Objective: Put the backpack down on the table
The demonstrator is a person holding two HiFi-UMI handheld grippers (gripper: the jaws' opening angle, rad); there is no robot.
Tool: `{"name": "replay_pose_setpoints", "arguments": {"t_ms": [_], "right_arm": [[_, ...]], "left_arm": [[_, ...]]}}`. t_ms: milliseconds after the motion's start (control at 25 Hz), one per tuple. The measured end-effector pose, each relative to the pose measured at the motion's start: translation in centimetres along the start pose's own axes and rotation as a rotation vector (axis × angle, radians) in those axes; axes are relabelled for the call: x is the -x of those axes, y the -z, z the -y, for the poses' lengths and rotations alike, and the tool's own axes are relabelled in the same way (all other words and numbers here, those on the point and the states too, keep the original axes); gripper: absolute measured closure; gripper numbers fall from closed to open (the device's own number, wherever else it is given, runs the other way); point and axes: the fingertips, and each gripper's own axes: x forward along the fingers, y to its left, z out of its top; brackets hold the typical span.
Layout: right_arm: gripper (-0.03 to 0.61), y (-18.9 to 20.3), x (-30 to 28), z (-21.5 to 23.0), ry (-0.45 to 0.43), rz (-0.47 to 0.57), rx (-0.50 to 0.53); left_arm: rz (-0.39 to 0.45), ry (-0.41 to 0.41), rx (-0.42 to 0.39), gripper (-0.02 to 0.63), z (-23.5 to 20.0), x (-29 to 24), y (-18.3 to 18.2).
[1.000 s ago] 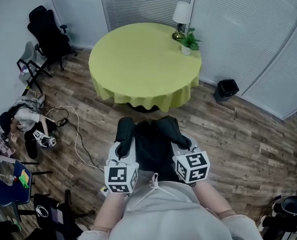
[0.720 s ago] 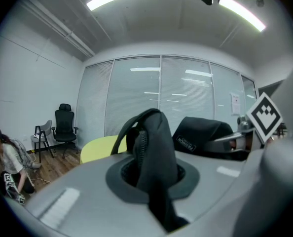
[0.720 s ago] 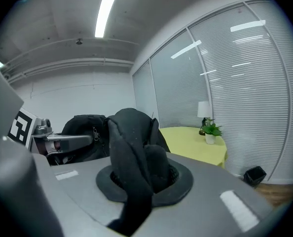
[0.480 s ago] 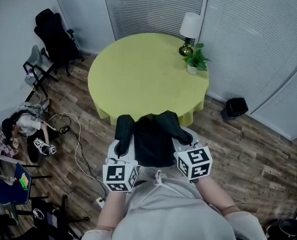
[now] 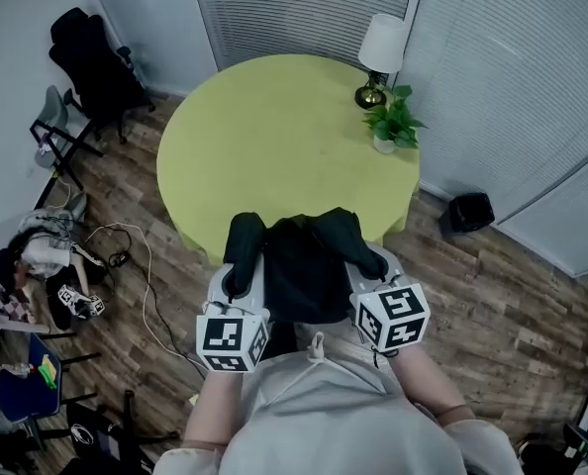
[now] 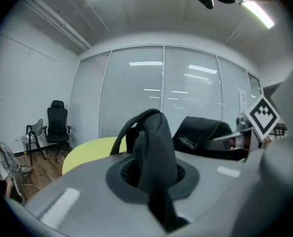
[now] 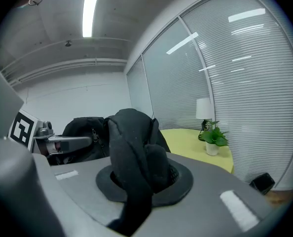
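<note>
A black backpack (image 5: 299,270) hangs between my two grippers, just in front of the near edge of the round table (image 5: 274,127) with its yellow-green cloth. My left gripper (image 5: 241,273) is shut on one black shoulder strap (image 6: 154,147), which fills the gap of its jaws in the left gripper view. My right gripper (image 5: 365,265) is shut on the other strap (image 7: 134,157). In each gripper view the pack's body (image 6: 203,137) shows beside the strap, with the other gripper's metal end behind it. The backpack's top overlaps the table's rim in the head view.
A white-shaded lamp (image 5: 381,52) and a small potted plant (image 5: 393,127) stand at the table's far right. A black office chair (image 5: 91,62) and a folding chair (image 5: 56,132) are at the left wall. A person (image 5: 37,260) sits on the floor by cables (image 5: 136,265). A black bin (image 5: 469,211) stands at the right.
Both grippers have carried the backpack forward toward the table; its top now reaches the table's near edge, where a strip of floor lay between them before. Both grips are unchanged.
</note>
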Motion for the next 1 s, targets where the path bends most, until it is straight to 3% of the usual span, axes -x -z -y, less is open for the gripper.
{"name": "replay_pose_setpoints", "arguments": {"t_ms": [520, 1000], "right_arm": [[0.532, -6.2, -16.8, 2.6, 0.141, -0.015, -0.058], [0.532, -10.1, -31.6, 5.0, 0.208, -0.024, -0.079]], "left_arm": [[-0.033, 0.137, 0.004, 0.586, -12.2, -15.7, -3.7], [-0.046, 0.194, -0.019, 0.586, -22.6, -28.8, -5.2]]}}
